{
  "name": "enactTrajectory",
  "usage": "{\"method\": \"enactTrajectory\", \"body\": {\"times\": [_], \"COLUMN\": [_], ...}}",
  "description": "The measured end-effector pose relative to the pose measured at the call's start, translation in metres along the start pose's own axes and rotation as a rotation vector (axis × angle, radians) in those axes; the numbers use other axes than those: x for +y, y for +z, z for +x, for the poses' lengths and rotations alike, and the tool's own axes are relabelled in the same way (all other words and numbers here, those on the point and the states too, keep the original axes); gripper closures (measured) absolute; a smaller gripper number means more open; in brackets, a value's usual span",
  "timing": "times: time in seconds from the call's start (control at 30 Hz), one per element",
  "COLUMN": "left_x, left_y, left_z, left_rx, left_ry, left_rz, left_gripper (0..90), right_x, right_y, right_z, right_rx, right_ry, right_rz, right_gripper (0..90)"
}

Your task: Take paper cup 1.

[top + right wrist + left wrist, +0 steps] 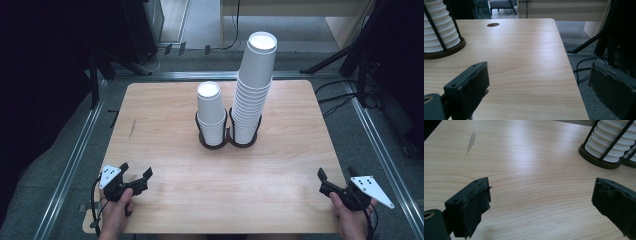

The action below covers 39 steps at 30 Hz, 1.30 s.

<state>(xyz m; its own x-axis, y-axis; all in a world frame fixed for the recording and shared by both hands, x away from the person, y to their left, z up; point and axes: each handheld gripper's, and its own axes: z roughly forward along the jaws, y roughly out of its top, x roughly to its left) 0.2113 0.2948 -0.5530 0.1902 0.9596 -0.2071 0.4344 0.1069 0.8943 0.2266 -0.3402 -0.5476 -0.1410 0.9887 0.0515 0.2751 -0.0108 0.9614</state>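
Note:
Two stacks of white paper cups stand in a black double wire holder point(228, 143) at the middle of the wooden table point(175, 200). The short stack point(210, 112) is on the left, the tall stack point(253, 90) on the right. My left gripper point(136, 170) rests near the front left corner, open, with only bare wood between its jaws. In the left gripper view the left gripper point(541, 200) stands wide, with a cup stack point(606, 142) far off at top right. My right gripper point(336, 173) sits at the front right edge, open and empty. In the right gripper view the right gripper point(540, 85) has a cup stack point(439, 27) at far left.
The table's right edge point(571, 75) runs between the right gripper's jaws, with grey floor and cables point(581, 67) beyond it. A small round hole point(493, 24) marks the far side of the tabletop. Metal rails point(70, 165) and dark stands point(360, 55) surround the table.

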Motion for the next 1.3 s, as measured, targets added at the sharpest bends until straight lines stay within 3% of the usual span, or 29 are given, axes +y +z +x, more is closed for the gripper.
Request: {"method": "enactTrajectory", "body": {"times": [0.33,0.47,0.8,0.87,0.9,1.13,1.3], "left_x": [0.003,0.007,0.022,0.027,0.029,0.044,0.054], "left_y": [-0.004,-0.003,0.003,0.008,0.009,0.015,0.019], "left_z": [0.002,-0.001,-0.028,-0.039,-0.043,-0.067,-0.084], "left_rx": [0.007,-0.001,-0.049,-0.054,-0.06,-0.107,-0.135], "left_ry": [-0.014,-0.02,0.014,0.006,0.011,0.034,0.059], "left_rz": [-0.02,-0.026,-0.045,-0.049,-0.05,-0.062,-0.072], "left_gripper": [2.1,2.1,2.1,2.2,2.2,2.2,2.1], "right_x": [0.005,0.015,0.04,0.05,0.053,0.074,0.091], "right_y": [-0.003,-0.007,-0.016,-0.02,-0.021,-0.021,-0.02], "right_z": [0.006,0.014,0.028,0.033,0.035,0.049,0.058], "right_rx": [0.011,0.019,0.047,0.117,0.13,0.157,0.145], "right_ry": [-0.011,0.014,-0.008,-0.016,-0.021,-0.017,-0.029], "right_rz": [0.004,-0.018,-0.048,-0.083,-0.087,-0.114,-0.12], "right_gripper": [3.8,3.8,3.8,3.8,3.8,3.8,3.2]}}
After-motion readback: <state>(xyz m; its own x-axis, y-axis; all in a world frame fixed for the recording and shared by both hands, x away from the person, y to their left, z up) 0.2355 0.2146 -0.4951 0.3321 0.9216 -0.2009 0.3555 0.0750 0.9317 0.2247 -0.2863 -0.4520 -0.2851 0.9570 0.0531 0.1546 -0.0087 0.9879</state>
